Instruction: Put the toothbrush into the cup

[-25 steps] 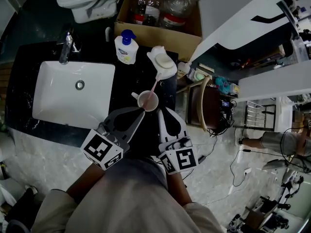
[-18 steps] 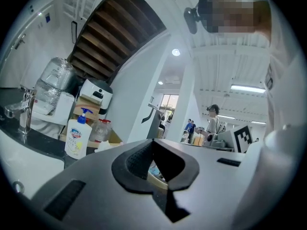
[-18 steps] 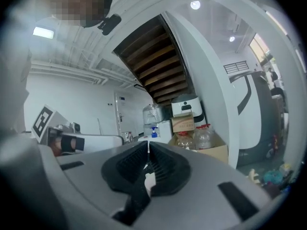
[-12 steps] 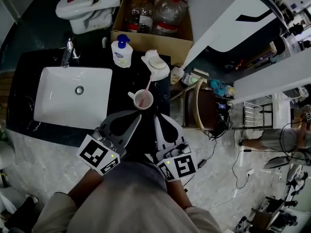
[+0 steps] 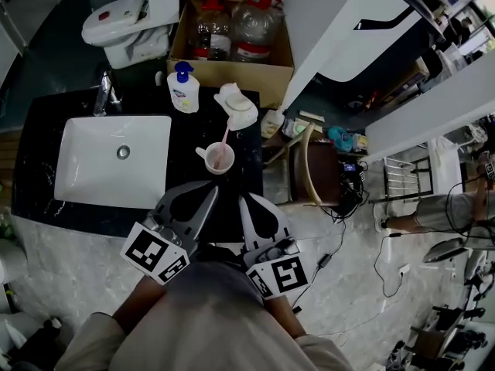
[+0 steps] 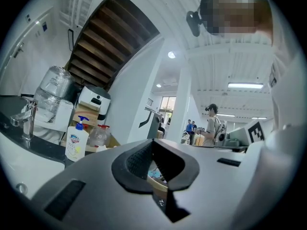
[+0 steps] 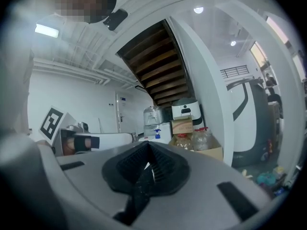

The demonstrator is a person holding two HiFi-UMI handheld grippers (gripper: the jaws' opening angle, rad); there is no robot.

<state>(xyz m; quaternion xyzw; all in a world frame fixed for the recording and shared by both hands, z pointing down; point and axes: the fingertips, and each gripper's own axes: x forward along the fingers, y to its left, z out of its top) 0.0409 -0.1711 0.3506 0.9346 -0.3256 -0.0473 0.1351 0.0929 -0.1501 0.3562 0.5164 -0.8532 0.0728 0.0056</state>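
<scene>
A pink toothbrush (image 5: 226, 137) stands in the pale cup (image 5: 219, 158) on the black counter (image 5: 189, 134), leaning toward the far right. Both grippers hover at the counter's near edge, short of the cup and apart from it. My left gripper (image 5: 210, 194) is shut and holds nothing; its jaws meet at the tips (image 6: 153, 143) in the left gripper view. Beside it, my right gripper (image 5: 242, 199) is also shut and empty, tips together (image 7: 147, 145). Neither gripper view shows the cup.
A white sink (image 5: 116, 161) with a faucet (image 5: 104, 91) lies left of the cup. Behind the cup stand a soap bottle (image 5: 183, 89) and a white soap dish (image 5: 236, 105). A cardboard box of bottles (image 5: 232, 45) and a toilet (image 5: 128, 22) lie beyond. A chair (image 5: 313, 168) is right.
Both grippers have drawn back from the cup toward the person, so the gap to the cup has grown. The toothbrush stays in the cup.
</scene>
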